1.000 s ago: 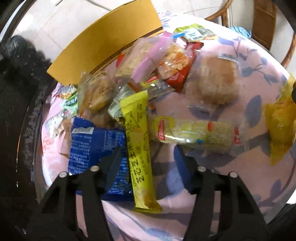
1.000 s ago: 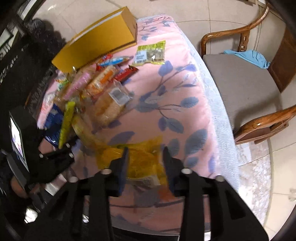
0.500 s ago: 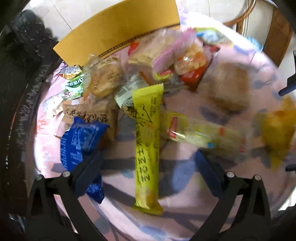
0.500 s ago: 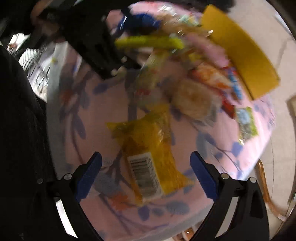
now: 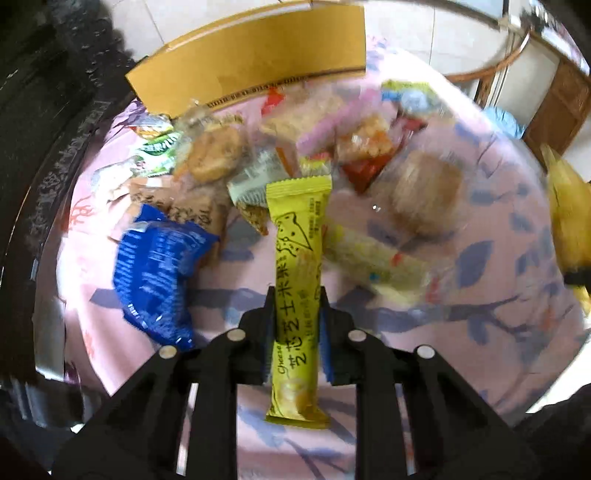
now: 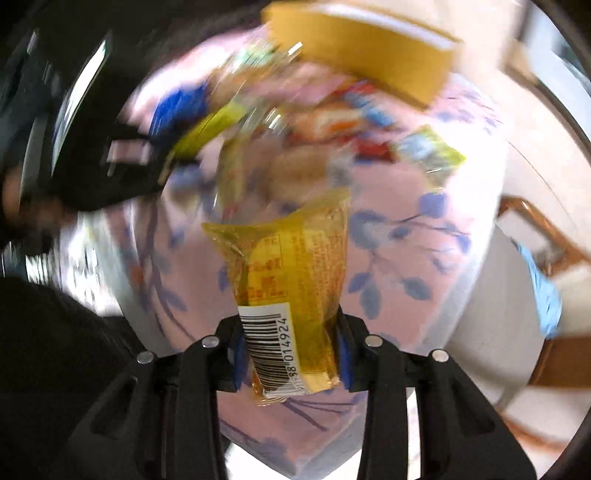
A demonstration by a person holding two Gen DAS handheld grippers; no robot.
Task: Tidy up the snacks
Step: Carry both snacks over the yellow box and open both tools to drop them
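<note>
Two grips closed, one snack per gripper, cardboard box as reference.

Left wrist view: left gripper [image 5: 297, 317] jaws pinching the yellow cheese bar [image 5: 297, 280] mid-length, near the desk [image 5: 480, 314] edge opposite the cardboard box [image 5: 251, 62]; blue packet [image 5: 155, 273] just beside it. Half a second ago these jaws were spread around the bar.
Right wrist view: right gripper [image 6: 291, 343] jaws pinching the yellow wrapper [image 6: 295, 280] at its barcode end, well apart from the box; earlier they were spread above it. Risk: slick film slipping from the jaws during fast swings; the frame is blurred.

Home, floral tablecloth [image 5: 480, 325], wooden chair [image 6: 546, 229], tiled floor [image 5: 461, 33]
</note>
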